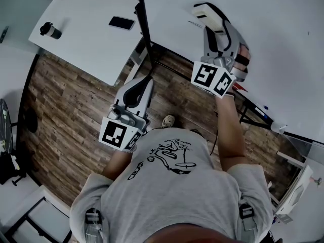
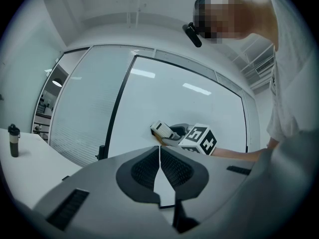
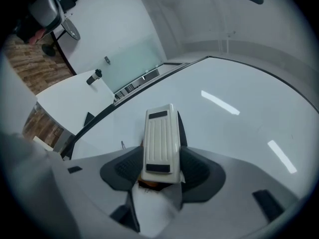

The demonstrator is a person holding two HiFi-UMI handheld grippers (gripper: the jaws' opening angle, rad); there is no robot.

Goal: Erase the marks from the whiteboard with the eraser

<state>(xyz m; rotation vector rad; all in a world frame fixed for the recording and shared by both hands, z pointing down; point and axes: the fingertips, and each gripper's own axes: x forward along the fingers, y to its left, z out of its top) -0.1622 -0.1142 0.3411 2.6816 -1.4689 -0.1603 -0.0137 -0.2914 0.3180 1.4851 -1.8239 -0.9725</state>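
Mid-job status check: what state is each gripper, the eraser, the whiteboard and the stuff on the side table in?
left gripper, fingers shut, empty.
right gripper, shut on the eraser.
eraser, gripped, held against the whiteboard.
whiteboard, nearly clean where visible.
bottle, upright, capped.
phone, lying flat, screen dark.

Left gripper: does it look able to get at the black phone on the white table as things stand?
Probably yes. The left gripper, jaws shut on nothing, hangs over wooden floor; the flat black phone lies uncovered on the white table. Nothing stands between, though the jaws must open first.
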